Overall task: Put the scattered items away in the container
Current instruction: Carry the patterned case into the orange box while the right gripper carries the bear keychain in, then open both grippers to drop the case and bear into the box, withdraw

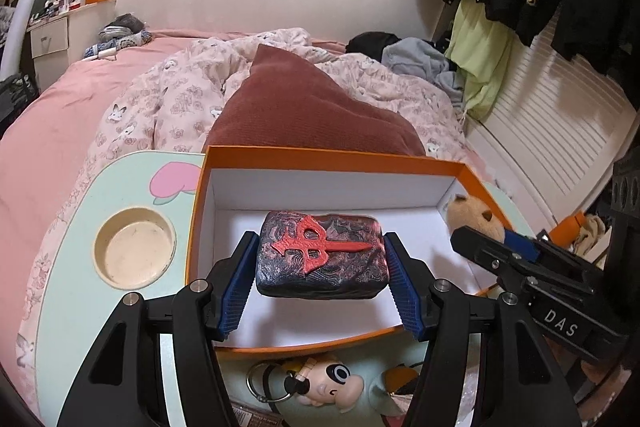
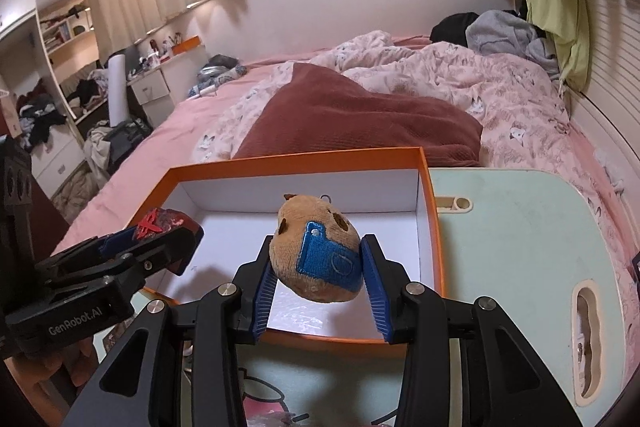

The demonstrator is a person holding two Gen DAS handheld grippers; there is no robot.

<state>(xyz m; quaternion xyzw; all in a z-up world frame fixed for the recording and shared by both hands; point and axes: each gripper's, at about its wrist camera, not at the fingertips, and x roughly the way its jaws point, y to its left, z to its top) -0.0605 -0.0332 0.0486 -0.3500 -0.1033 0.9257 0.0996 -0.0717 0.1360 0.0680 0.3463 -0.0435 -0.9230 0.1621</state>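
Your biggest reference is the pale green tray table [image 1: 72, 267], and on it sits the orange box [image 1: 332, 157], open-topped, white inside and holding nothing on its floor that shows. In your left wrist view the left gripper [image 1: 322, 267] is clamped on the dark block with the red emblem [image 1: 320, 251], a pad pressed to each short end, hanging over the middle of the box. In your right wrist view the right gripper [image 2: 318, 267] pinches the brown plush with the blue patch [image 2: 316, 251] by its sides, above the box's right half; the other claw shows at nine o'clock there. Lower each load until it nearly meets the white floor before you let the pads part, block toward nine o'clock, plush toward three, so the two tools stay clear of each other (they look close already). Release one at a time. The cartoon keychain figure [image 1: 324, 383] lies on the table at six o'clock, just outside the near wall, probably next to collect.
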